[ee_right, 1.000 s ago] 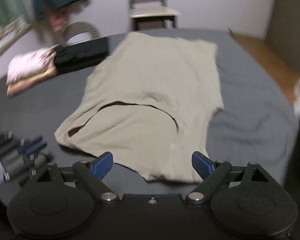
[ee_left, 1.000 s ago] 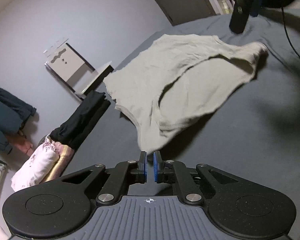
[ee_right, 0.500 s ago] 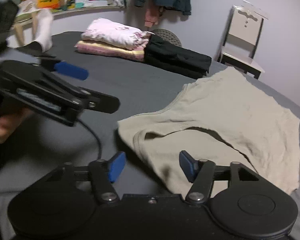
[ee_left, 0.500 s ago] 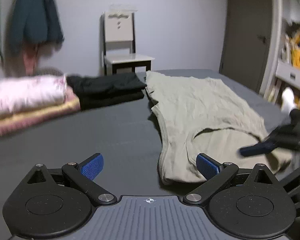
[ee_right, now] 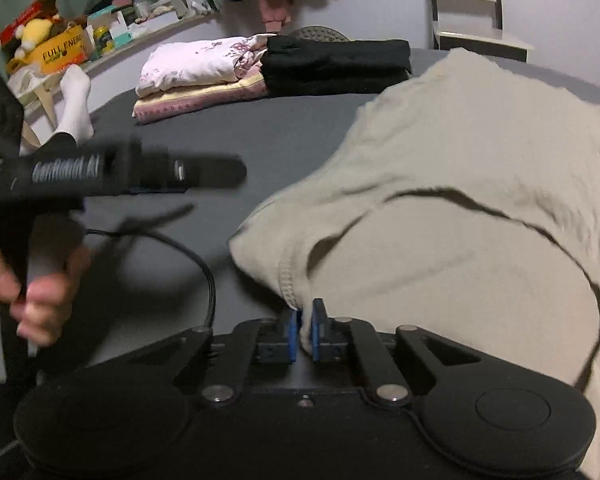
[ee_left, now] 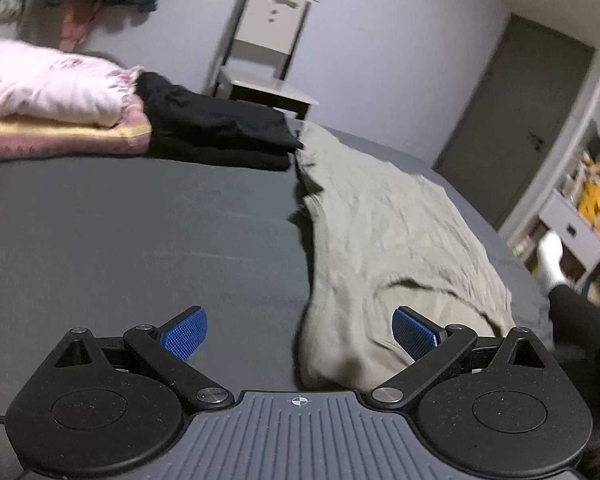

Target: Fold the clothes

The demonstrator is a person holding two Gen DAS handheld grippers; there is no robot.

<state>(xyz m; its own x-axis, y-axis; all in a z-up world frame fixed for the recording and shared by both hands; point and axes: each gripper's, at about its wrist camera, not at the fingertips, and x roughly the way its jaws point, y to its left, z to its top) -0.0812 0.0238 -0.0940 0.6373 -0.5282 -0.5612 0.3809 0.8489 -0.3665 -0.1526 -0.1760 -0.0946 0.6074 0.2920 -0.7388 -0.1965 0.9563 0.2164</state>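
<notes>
Pinching a hemmed edge of the beige shirt point(ee_right: 460, 208), the right gripper point(ee_right: 304, 330) has its blue pads pressed onto the cloth. The shirt lies spread on the grey bed point(ee_left: 140, 220), beside folded clothes point(ee_left: 100, 120) near the far edge. The left gripper point(ee_left: 300, 330) hovers with jaws spread wide, apparently just above the shirt's near corner.

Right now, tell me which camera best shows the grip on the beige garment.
Right wrist view: the right gripper is shut on the beige garment's hem. The left wrist view shows only the garment lying flat beyond the open left gripper.
</notes>
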